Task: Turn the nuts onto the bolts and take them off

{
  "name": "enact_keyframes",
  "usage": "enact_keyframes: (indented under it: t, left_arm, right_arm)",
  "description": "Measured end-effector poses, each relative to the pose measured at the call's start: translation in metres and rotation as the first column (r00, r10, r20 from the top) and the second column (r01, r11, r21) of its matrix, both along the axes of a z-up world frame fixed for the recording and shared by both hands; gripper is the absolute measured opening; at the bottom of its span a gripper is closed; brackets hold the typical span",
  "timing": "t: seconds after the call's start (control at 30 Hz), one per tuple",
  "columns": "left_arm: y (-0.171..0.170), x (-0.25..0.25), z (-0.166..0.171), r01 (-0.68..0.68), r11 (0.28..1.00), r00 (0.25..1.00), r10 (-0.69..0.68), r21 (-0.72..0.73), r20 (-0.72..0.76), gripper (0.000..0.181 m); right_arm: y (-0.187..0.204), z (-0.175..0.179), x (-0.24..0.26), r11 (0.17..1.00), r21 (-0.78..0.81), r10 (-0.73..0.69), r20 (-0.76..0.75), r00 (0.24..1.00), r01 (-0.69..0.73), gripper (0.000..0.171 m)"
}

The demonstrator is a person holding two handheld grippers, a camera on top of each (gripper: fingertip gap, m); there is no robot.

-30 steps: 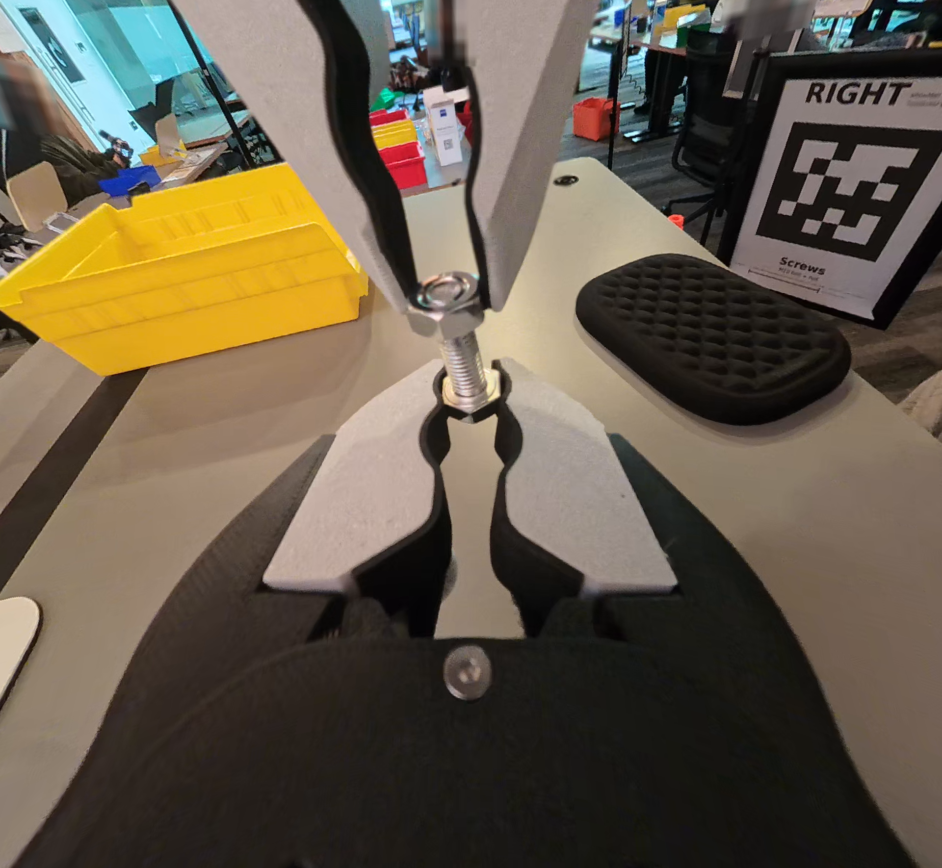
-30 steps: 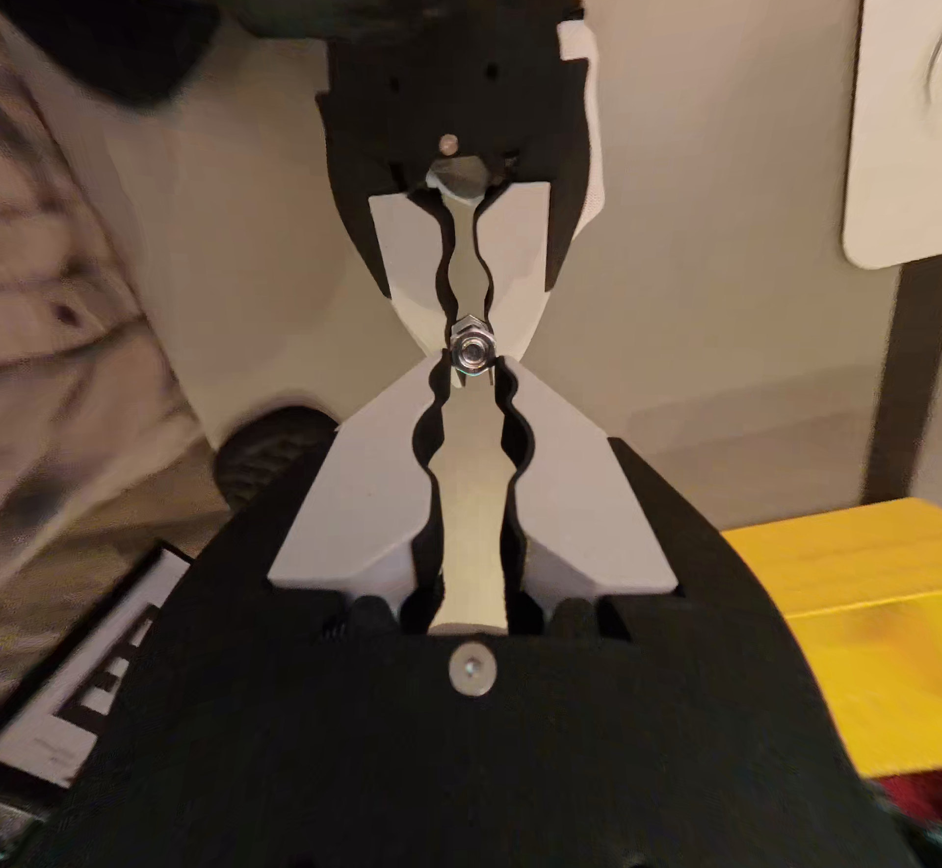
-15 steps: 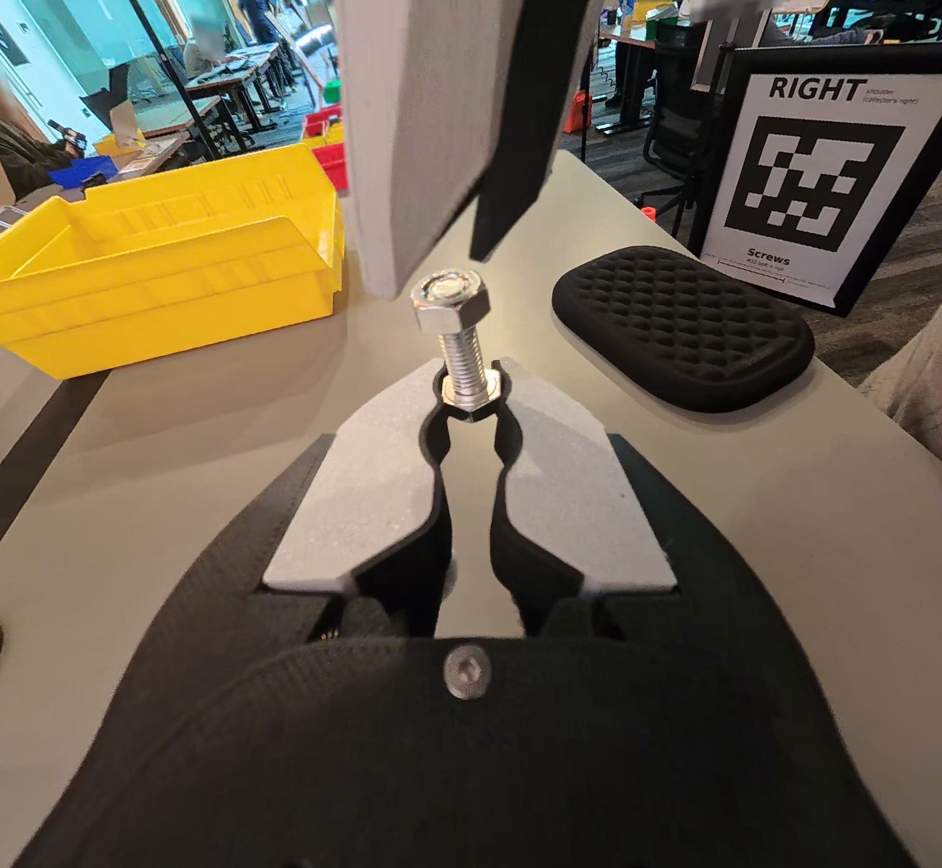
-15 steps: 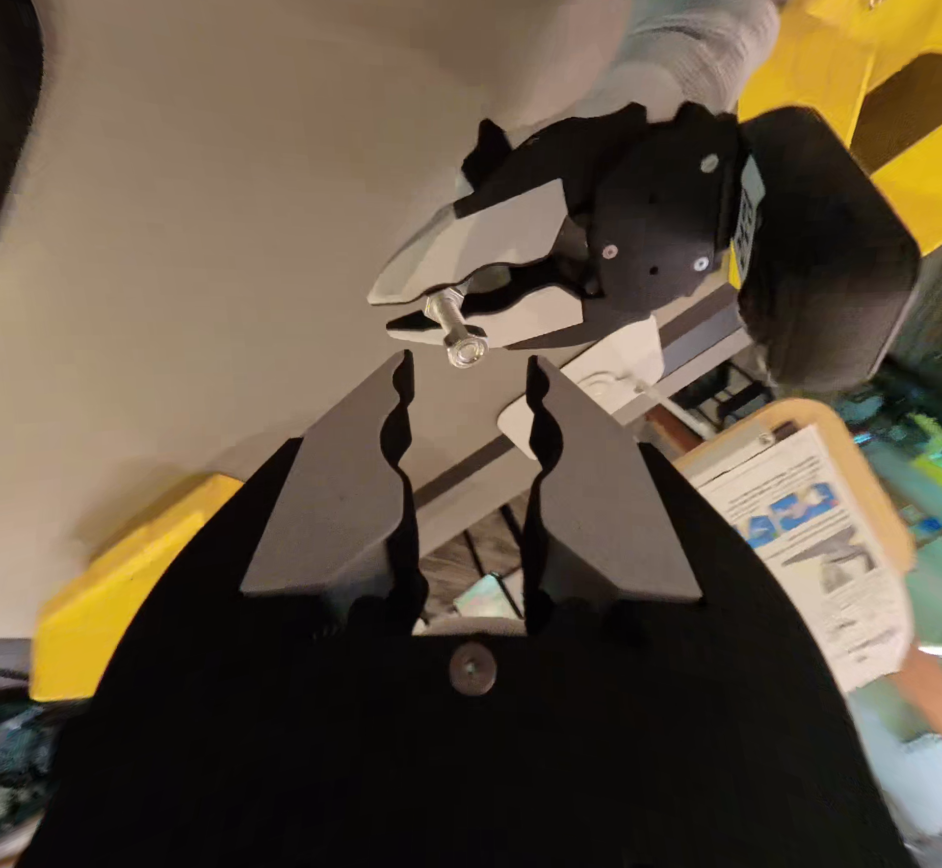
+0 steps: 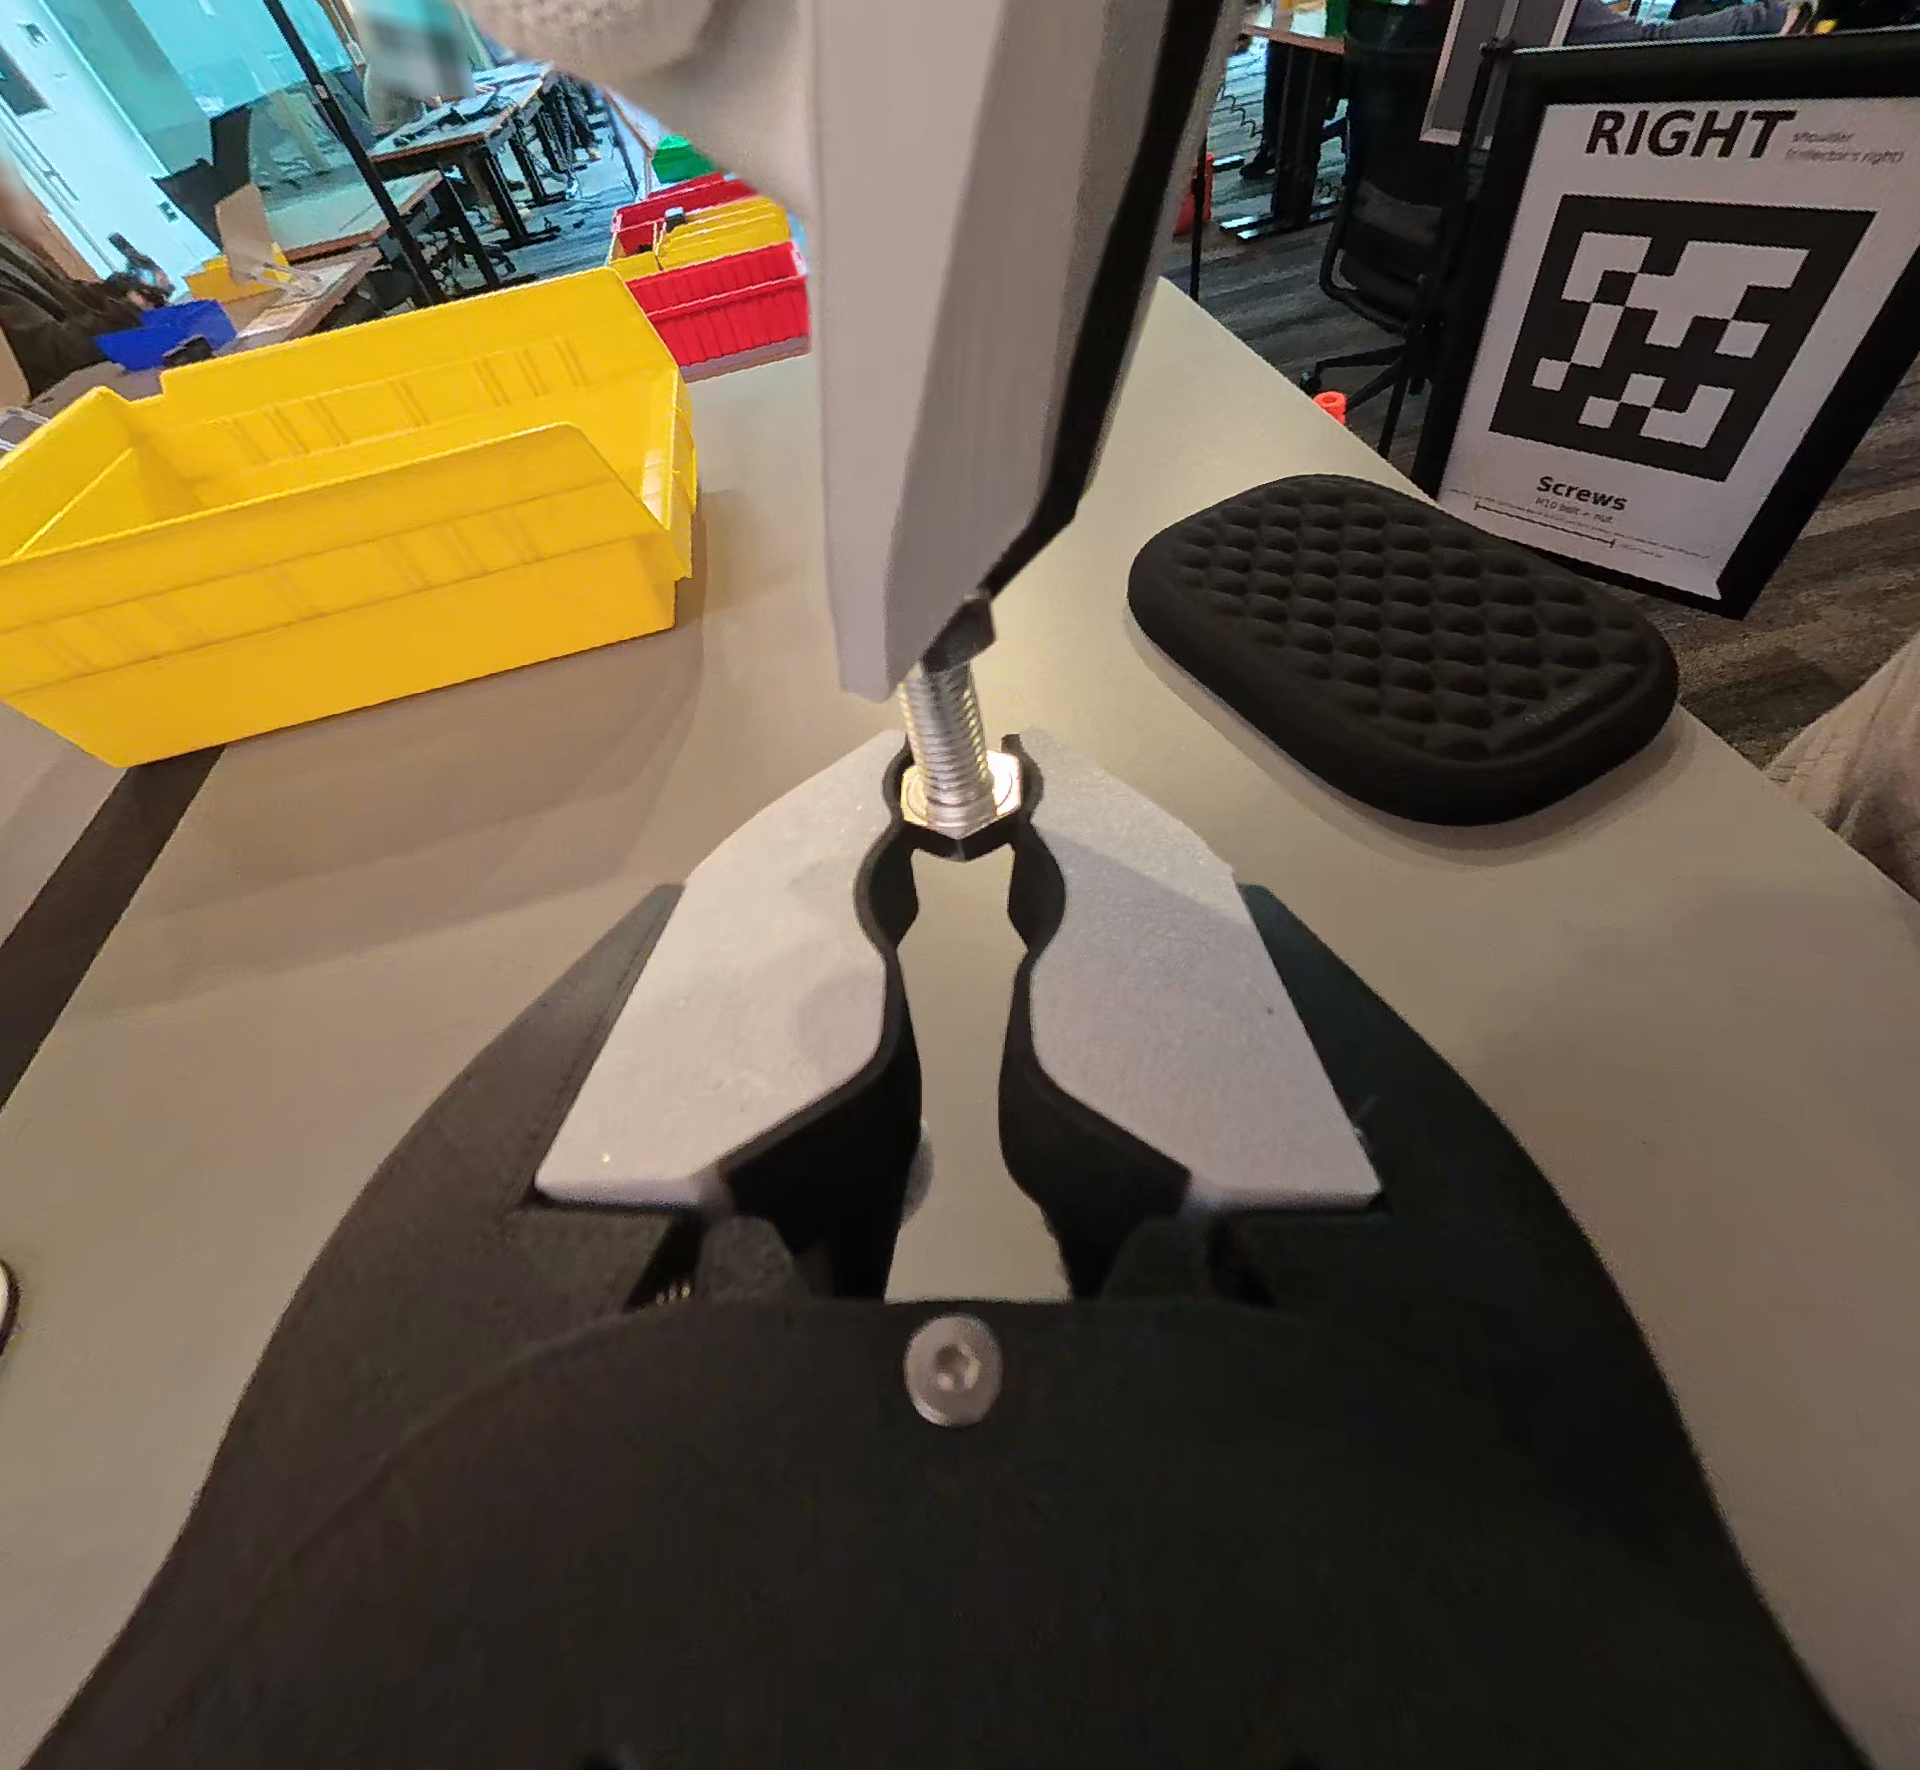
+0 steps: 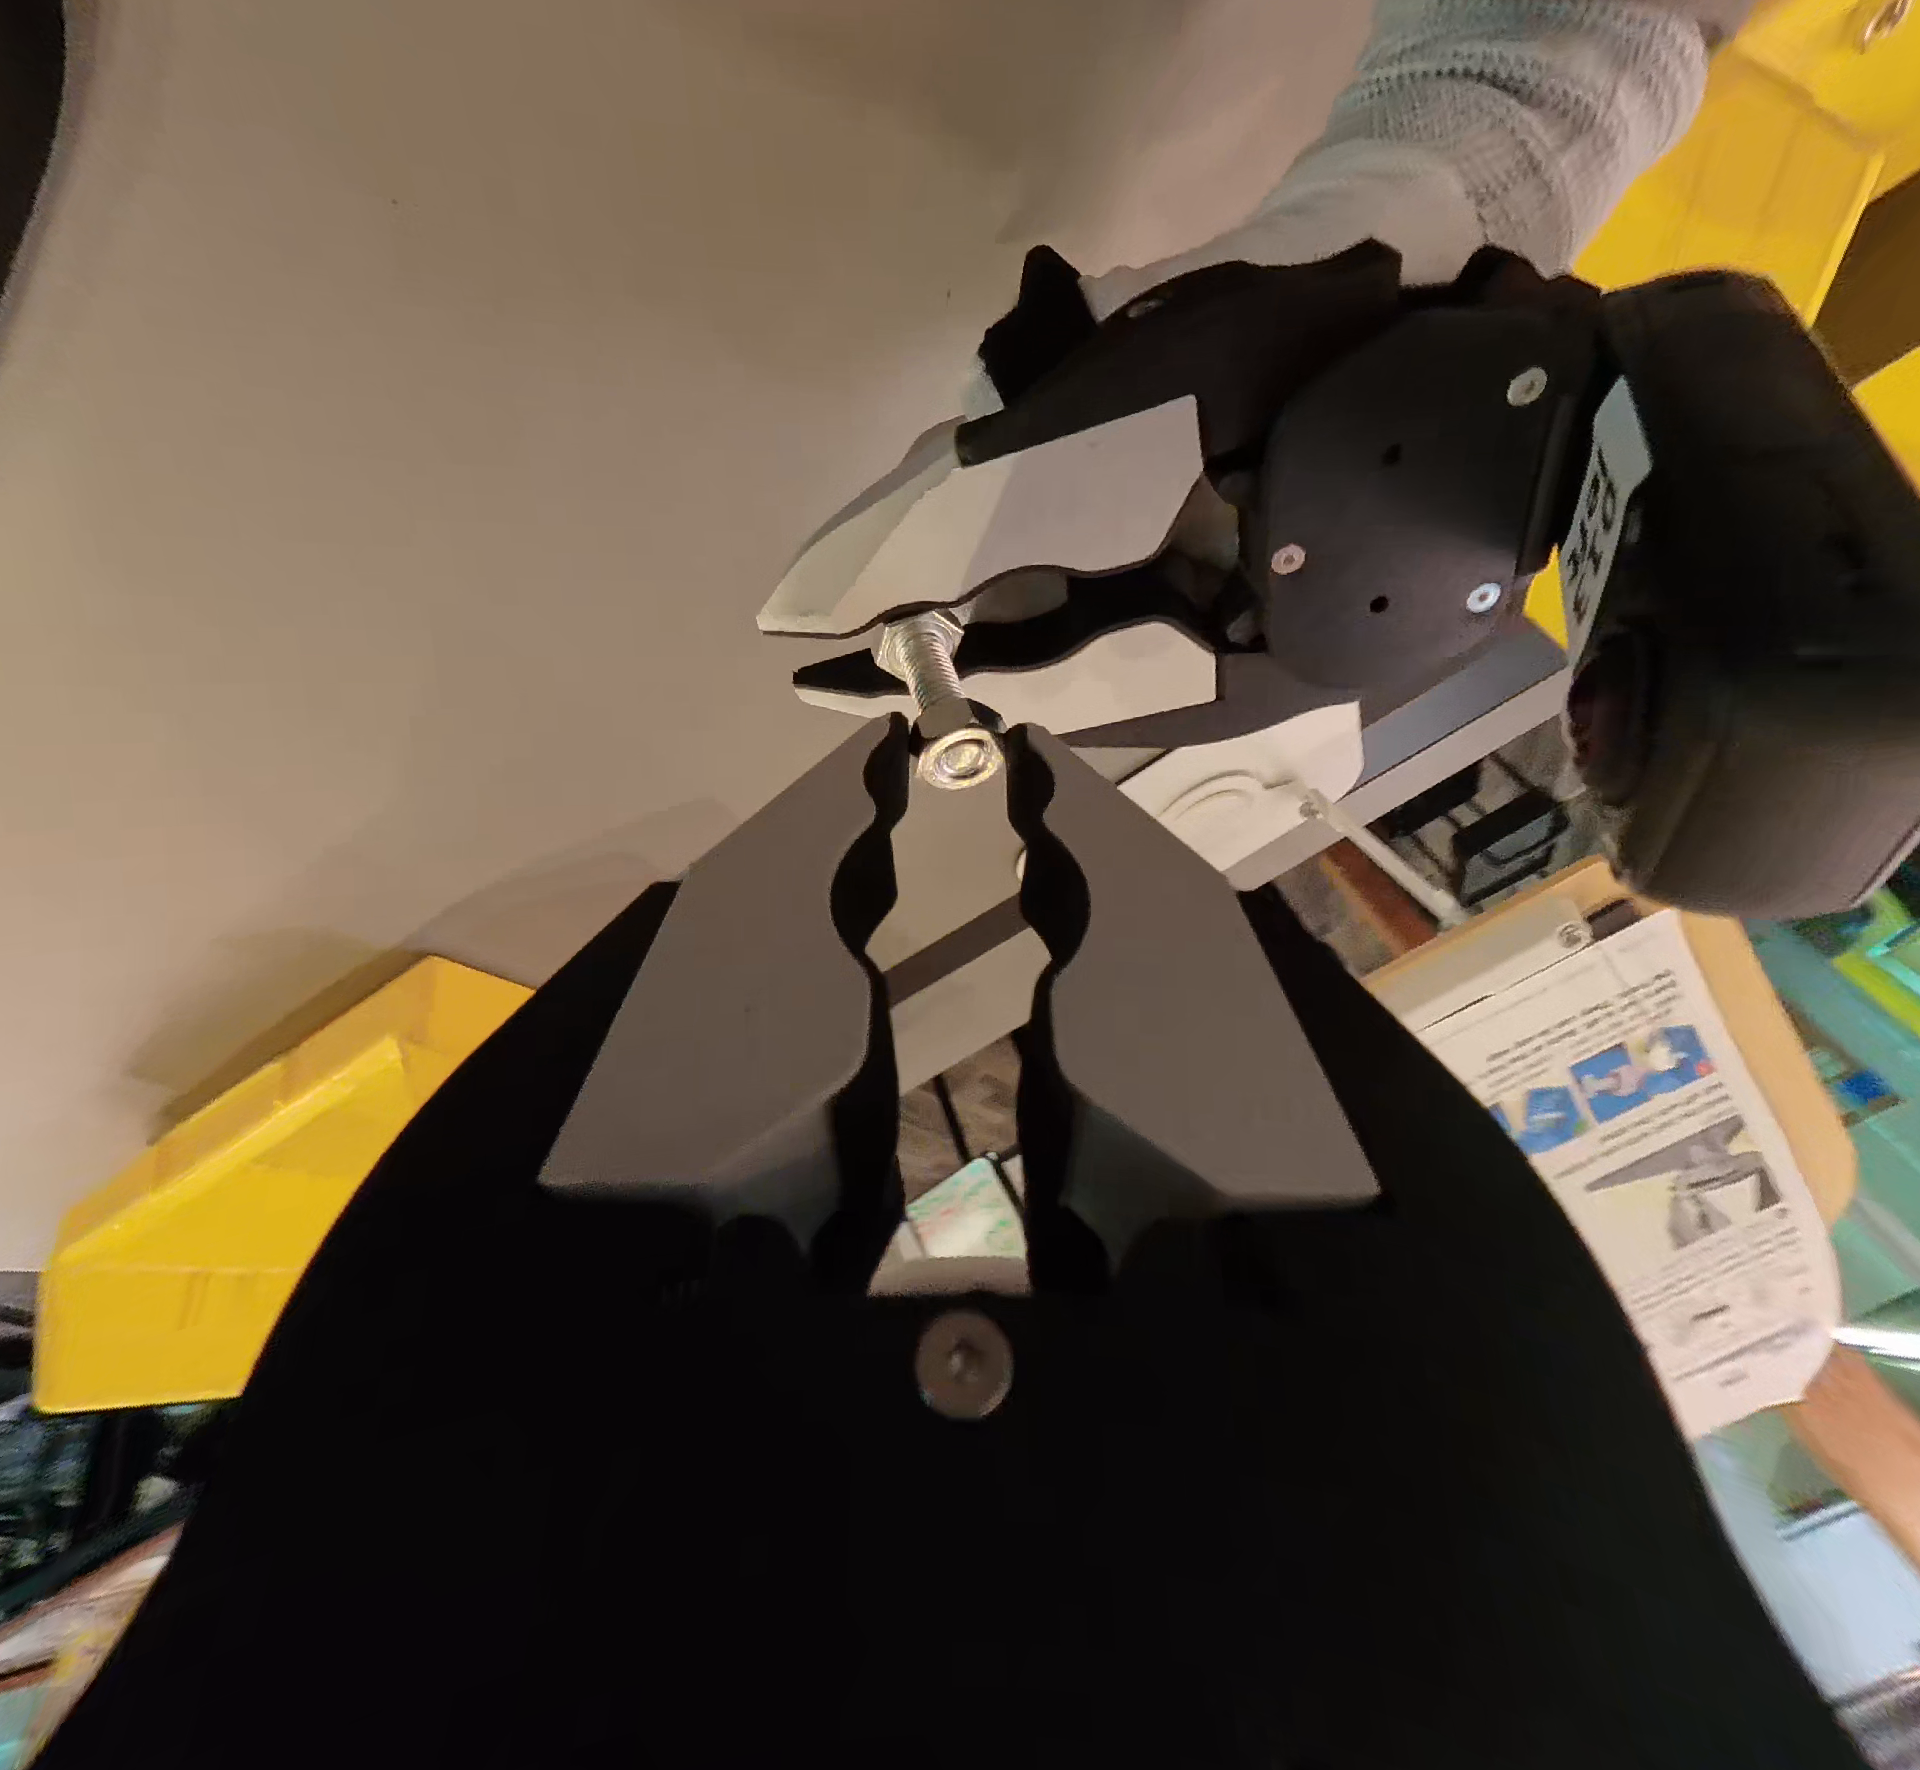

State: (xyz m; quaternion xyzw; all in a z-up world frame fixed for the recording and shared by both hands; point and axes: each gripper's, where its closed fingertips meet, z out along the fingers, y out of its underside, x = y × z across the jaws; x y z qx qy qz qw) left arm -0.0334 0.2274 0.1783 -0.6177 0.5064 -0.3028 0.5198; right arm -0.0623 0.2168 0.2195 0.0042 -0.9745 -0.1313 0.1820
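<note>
A silver bolt [image 5: 940,723] stands upright above the table, its nut [image 5: 961,801] at the lower end of the thread. My left gripper [image 5: 961,775] is shut on the nut. My right gripper [image 5: 914,660] comes down from above and hides the bolt head in the left wrist view. In the right wrist view my right gripper [image 6: 956,744] is shut on the bolt's hex head [image 6: 958,759]. Past it the thread [image 6: 928,676] runs into the nut [image 6: 925,629], held by the left gripper [image 6: 862,655], which a gloved hand [image 6: 1486,89] holds.
A yellow bin [image 5: 343,494] stands on the grey table [image 5: 1455,1045] at the left. A black padded rest [image 5: 1392,650] lies at the right, before a framed sign with a square marker [image 5: 1683,338]. Red bins [image 5: 717,286] are behind. A printed sheet [image 6: 1621,1149] shows lower right.
My right gripper let go of the bolt head, opened and turned about its axis, then came back down and closed on the head. The left gripper kept its hold on the nut.
</note>
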Motion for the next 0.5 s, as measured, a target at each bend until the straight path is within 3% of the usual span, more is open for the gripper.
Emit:
enact_keyframes:
  t: [0.13, 0.27, 0.37, 0.5]
  left_arm:
    - [0.005, -0.002, -0.001, -0.027, 1.000, 1.000, 0.027, 0.004, -0.003, 0.014]
    - [0.011, -0.005, -0.003, -0.067, 0.998, 0.998, 0.067, 0.006, -0.013, 0.014]
    - [0.017, -0.007, -0.005, -0.105, 0.994, 0.994, 0.105, 0.008, -0.026, 0.014]
    - [0.022, -0.009, -0.002, -0.134, 0.991, 0.991, 0.134, 0.018, -0.010, 0.014]
  right_arm:
    - [0.004, -0.001, -0.001, 0.964, -0.100, -0.246, 0.012, 0.969, 0.246, 0.017]
    - [0.009, -0.004, 0.000, 0.817, -0.220, -0.533, 0.061, 0.844, 0.533, 0.017]
    - [0.014, -0.006, -0.001, 0.634, -0.311, -0.716, 0.108, 0.690, 0.708, 0.016]
    - [0.016, -0.004, -0.005, 0.271, -0.452, -0.876, 0.249, 0.412, 0.850, 0.016]
